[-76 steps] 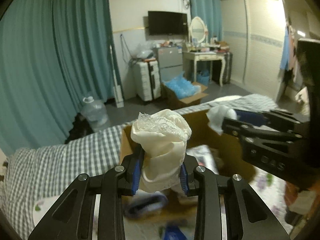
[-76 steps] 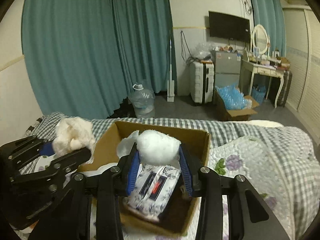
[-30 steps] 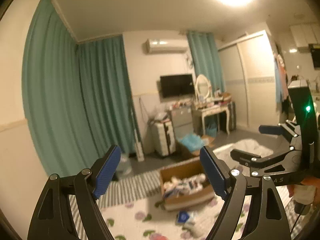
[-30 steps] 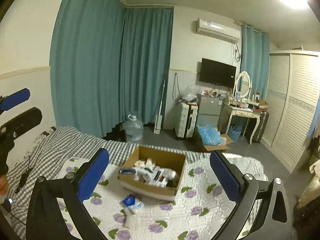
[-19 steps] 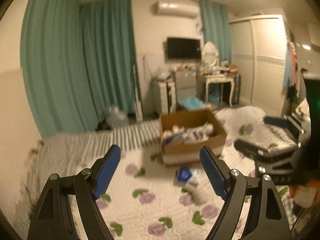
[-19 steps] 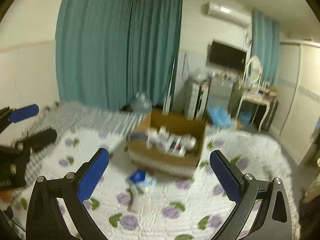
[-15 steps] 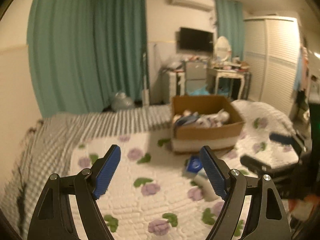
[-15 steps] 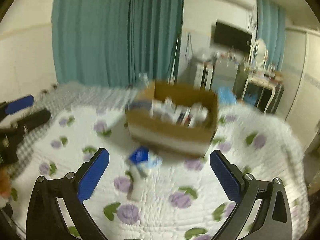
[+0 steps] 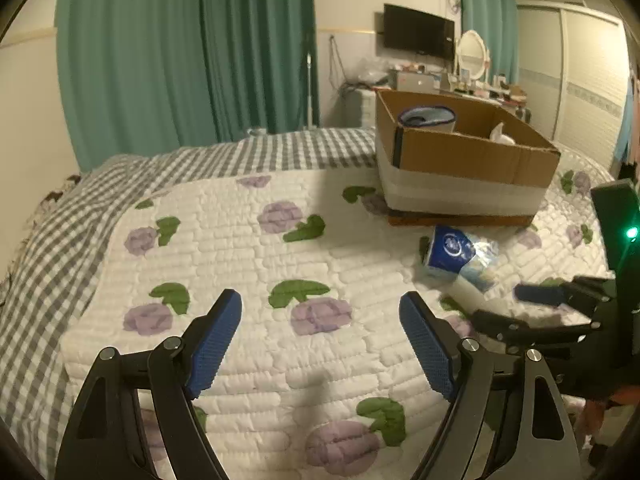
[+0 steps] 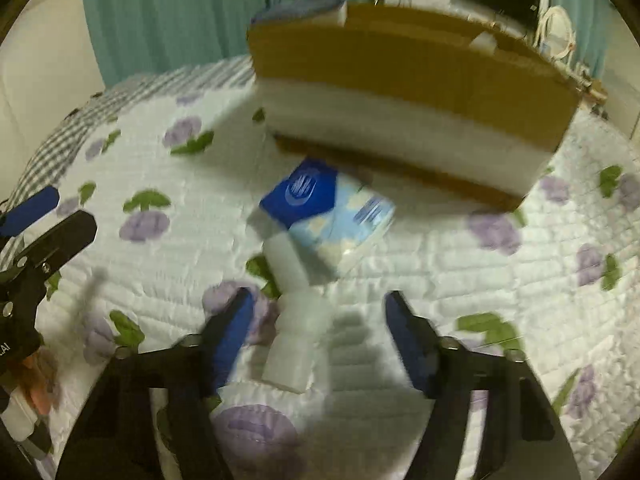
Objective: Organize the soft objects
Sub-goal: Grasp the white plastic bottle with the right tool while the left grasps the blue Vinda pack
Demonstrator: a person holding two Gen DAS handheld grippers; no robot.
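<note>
Reaching in with both grippers spread and empty, we see the cardboard box (image 9: 466, 152) already part-filled; a blue tissue pack (image 10: 326, 210) and white sponge (image 10: 296, 340) remain on the quilt (image 9: 240, 248), just before the right gripper (image 10: 318, 320); the left gripper (image 9: 320, 338) hovers.

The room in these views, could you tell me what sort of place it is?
Most likely a bedroom in a home: a bed with a flowered quilt, teal curtains, and a dressing table with an oval mirror beside a wall television.

Quilt (image 9: 248, 248): matt stitched cloth, puffy. Box (image 9: 472, 152): matt brown cardboard w/ white band. Tissue pack (image 10: 332, 212): glossy plastic wrap. Left gripper (image 9: 320, 340) pads: textured blue, arms matt black.
</note>
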